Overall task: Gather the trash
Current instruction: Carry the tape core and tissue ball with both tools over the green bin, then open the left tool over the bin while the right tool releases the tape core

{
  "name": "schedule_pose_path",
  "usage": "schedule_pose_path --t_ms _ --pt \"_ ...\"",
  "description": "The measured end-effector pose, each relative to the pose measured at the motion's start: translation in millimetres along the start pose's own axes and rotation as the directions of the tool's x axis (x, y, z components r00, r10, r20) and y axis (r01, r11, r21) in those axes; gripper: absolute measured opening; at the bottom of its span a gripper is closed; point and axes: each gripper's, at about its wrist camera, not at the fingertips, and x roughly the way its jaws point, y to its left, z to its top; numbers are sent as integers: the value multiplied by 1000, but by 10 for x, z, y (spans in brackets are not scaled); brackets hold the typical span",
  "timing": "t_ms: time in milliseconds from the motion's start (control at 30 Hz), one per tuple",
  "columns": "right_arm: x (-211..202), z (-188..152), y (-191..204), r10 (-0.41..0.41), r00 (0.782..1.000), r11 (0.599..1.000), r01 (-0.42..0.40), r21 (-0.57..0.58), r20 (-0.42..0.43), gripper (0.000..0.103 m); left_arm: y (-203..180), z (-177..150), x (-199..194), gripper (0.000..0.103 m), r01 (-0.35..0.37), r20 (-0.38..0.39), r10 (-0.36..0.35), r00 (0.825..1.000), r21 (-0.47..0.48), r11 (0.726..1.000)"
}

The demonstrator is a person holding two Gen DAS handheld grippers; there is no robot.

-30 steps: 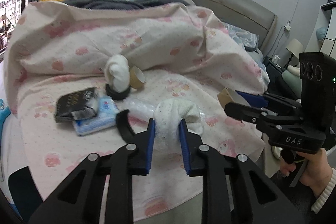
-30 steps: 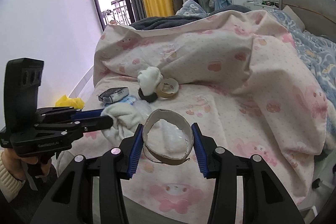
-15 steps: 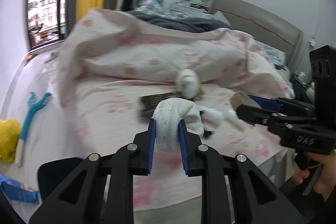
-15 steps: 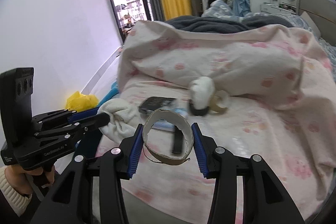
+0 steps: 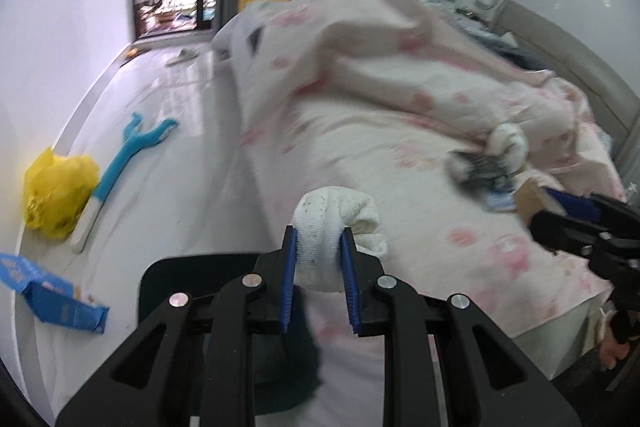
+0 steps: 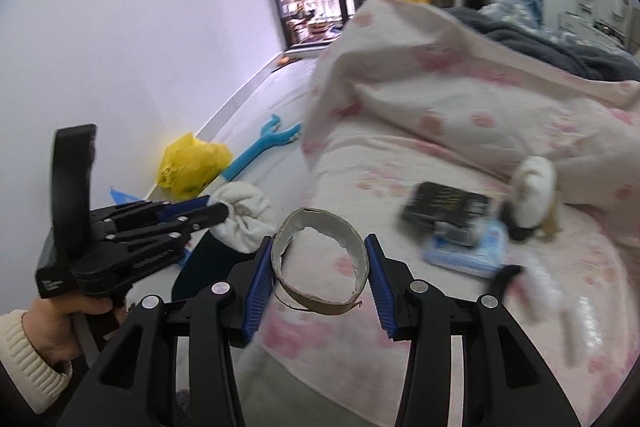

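Note:
My left gripper (image 5: 318,247) is shut on a white crumpled cloth wad (image 5: 336,223), held over the bed's near corner. A dark bin (image 5: 188,279) shows just below and behind its fingers. My right gripper (image 6: 318,267) is shut on an empty cardboard tape ring (image 6: 320,259), pinched across its width above the bed's edge. In the right wrist view the left gripper (image 6: 216,213) with the cloth wad (image 6: 248,215) is at the left, above the dark bin (image 6: 204,263). In the left wrist view the right gripper (image 5: 560,215) with the ring (image 5: 530,197) is at the right.
On the pink bedspread (image 6: 460,123) lie a black packet (image 6: 444,207), a blue tissue pack (image 6: 468,251), a white wad (image 6: 534,195) and a black strap (image 6: 504,275). The floor holds a yellow bag (image 5: 56,187), a blue long-handled tool (image 5: 128,151) and a blue box (image 5: 52,303).
Both grippers have swung left, away from the litter on the bed and towards the bed's corner and the floor. The dark bin has come into view. Both grips are unchanged.

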Motion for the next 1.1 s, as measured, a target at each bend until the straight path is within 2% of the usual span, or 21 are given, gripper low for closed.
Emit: schedule_pose_path --t_ms 133,267,467,833,867,933,1000,1100 --pt "239 46 278 31 999 999 -32 -19 -38 46 292 -167 119 24 -49 -65 49 997 -11 999" --pt "459 76 528 51 996 998 -54 -37 -74 46 562 -340 295 24 -71 -148 66 987 -27 997" --pt "833 99 849 66 988 996 -74 -52 -141 46 917 -594 531 24 -101 -280 83 956 -48 994" --pt "1415 65 1191 80 963 994 -97 -53 -258 46 1350 -880 746 28 -121 -430 53 901 -133 984" --pt "1469 53 1198 81 960 994 -97 -48 -268 46 1380 -895 744 29 -126 -432 56 900 -135 983" --pt "1576 24 1204 89 952 994 -102 -28 -292 46 1445 -905 705 43 -134 -424 62 903 -141 981" --pt "1675 4 1221 89 948 995 -99 -17 -305 46 1483 -887 628 52 -135 -404 66 912 -145 980" --pt "1788 -58 1260 93 940 995 -100 -5 -328 46 1530 -838 500 59 -130 -370 71 926 -139 982"
